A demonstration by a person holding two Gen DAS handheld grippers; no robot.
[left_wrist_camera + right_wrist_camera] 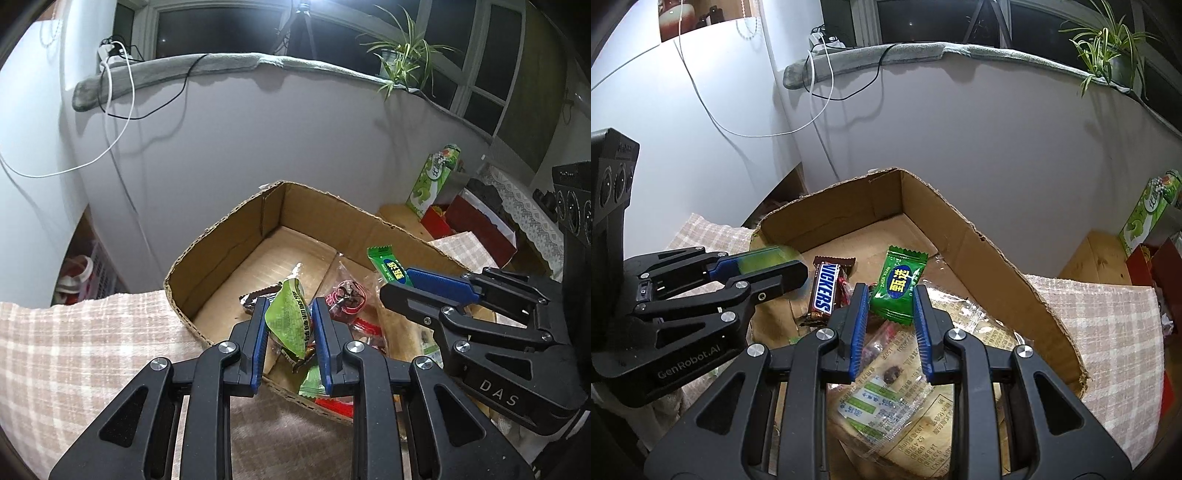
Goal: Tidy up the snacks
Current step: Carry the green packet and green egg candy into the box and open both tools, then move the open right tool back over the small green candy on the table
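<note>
Both grippers, left gripper (289,314) and right gripper (891,301), pinch green packets (290,325) (899,288) over the cardboard box (229,236); only the right view shows the Snickers bar (824,291).

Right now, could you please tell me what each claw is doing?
Left claw: closed on a light green snack packet.
Right claw: closed on a dark green candy packet.

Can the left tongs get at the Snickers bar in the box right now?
Probably not yet: the left tongs are shut on a light green packet. The Snickers bar lies uncovered in the box, so drop the packet first.
</note>
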